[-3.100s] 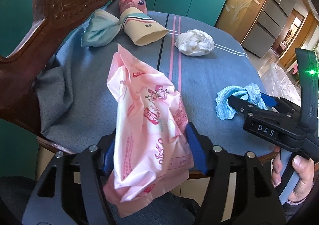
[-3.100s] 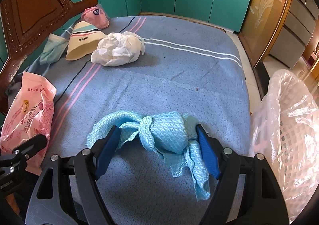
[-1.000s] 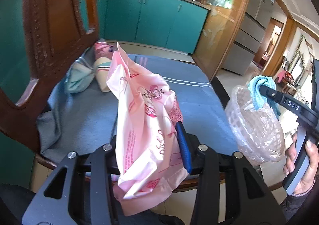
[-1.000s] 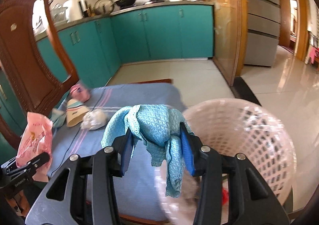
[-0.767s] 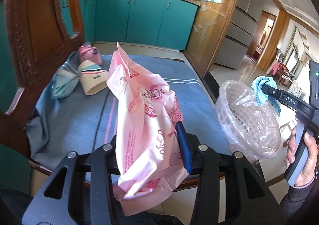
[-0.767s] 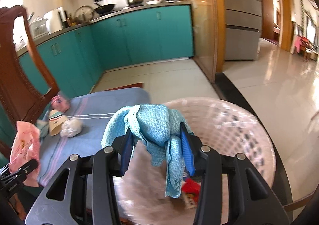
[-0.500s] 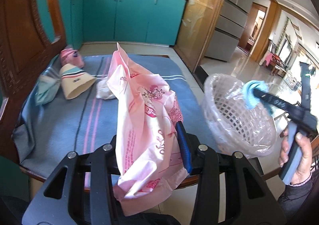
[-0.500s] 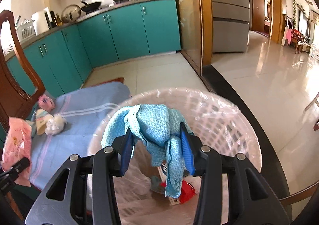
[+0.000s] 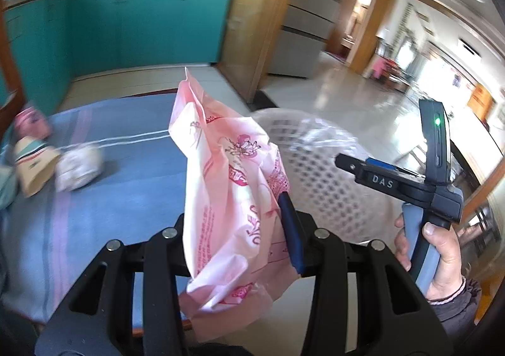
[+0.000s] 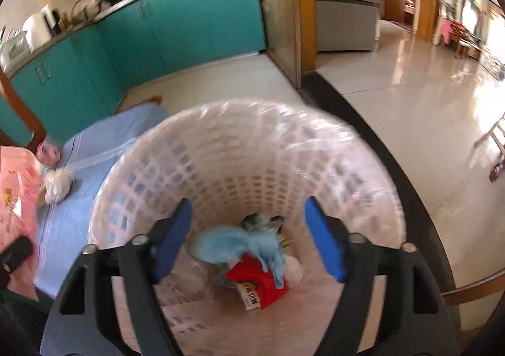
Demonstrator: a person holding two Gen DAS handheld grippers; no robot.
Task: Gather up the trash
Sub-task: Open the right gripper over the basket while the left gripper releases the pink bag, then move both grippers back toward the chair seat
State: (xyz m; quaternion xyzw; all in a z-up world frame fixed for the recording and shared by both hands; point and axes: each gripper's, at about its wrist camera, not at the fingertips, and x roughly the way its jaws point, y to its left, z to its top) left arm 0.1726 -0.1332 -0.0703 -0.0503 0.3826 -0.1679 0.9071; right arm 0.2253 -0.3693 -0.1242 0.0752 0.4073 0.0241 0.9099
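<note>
Right gripper [image 10: 247,240] held above the basket [image 10: 221,147], pointing down into it, jaws spread wide with nothing between them. Cloth [image 10: 233,244] in the basket, blurred, over a red wrapper [image 10: 262,285] near the bottom. Left gripper [image 9: 233,229] held level over the near table edge, clamped on the pink bag [image 9: 227,198], which stands upright between the pads.

Left view only: right gripper [image 9: 347,163] from the side, reaching across the basket [image 9: 318,179] rim, gripped by the right hand [image 9: 438,261]; jaw gap not readable from this angle. Paper cup [image 9: 33,163] and paper wad [image 9: 79,171] touching on the table [image 9: 132,179], a pink packet [image 9: 31,122] behind them.

Right view only: basket interior and contents, not visible from the left. Pink bag [image 10: 15,195] at the left edge, wad [image 10: 58,187] on the table [image 10: 85,188] beyond. Cup hidden here.
</note>
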